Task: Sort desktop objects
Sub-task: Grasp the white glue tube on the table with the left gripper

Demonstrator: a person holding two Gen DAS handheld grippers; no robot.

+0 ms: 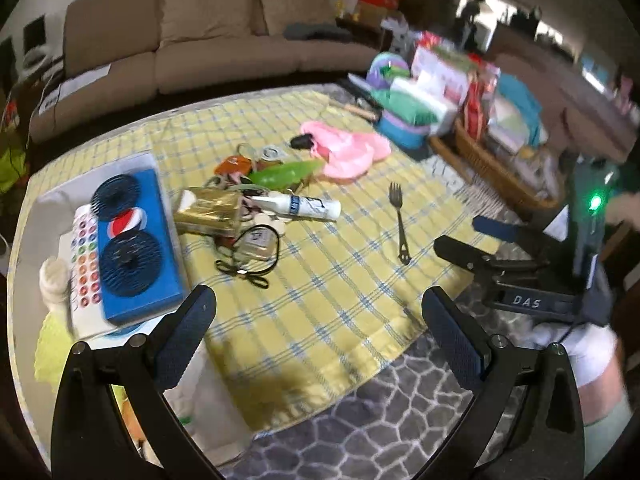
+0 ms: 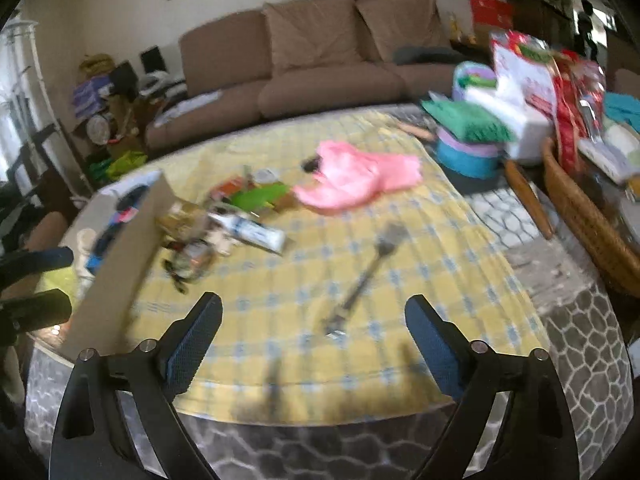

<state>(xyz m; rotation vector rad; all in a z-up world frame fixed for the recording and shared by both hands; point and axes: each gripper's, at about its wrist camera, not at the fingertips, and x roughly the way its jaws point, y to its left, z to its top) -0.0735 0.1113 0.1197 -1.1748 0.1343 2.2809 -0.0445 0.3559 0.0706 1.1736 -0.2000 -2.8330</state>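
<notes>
On the yellow checked cloth (image 1: 328, 320) a metal fork (image 1: 400, 222) (image 2: 362, 280) lies alone. Left of it sits a pile holding a white tube (image 1: 300, 205) (image 2: 248, 231), a gold pack (image 1: 208, 212), a green piece (image 1: 286, 172) and a black cable (image 1: 248, 270). Behind the pile lies a pink bag (image 1: 348, 152) (image 2: 356, 178). My left gripper (image 1: 316, 300) hangs open and holds nothing above the cloth's front edge. My right gripper (image 2: 314, 304) is open and holds nothing too, just short of the fork's handle; in the left wrist view this right gripper (image 1: 458, 233) is at the right.
An open box (image 2: 120, 264) at the left holds a blue Pepsi speaker (image 1: 136, 240) and a sheet of coloured dots. A wicker basket (image 1: 492, 168) and stacked packages (image 1: 440, 76) crowd the right side. A brown sofa (image 1: 200, 40) stands behind. A gloved hand (image 1: 580, 352) holds the right gripper.
</notes>
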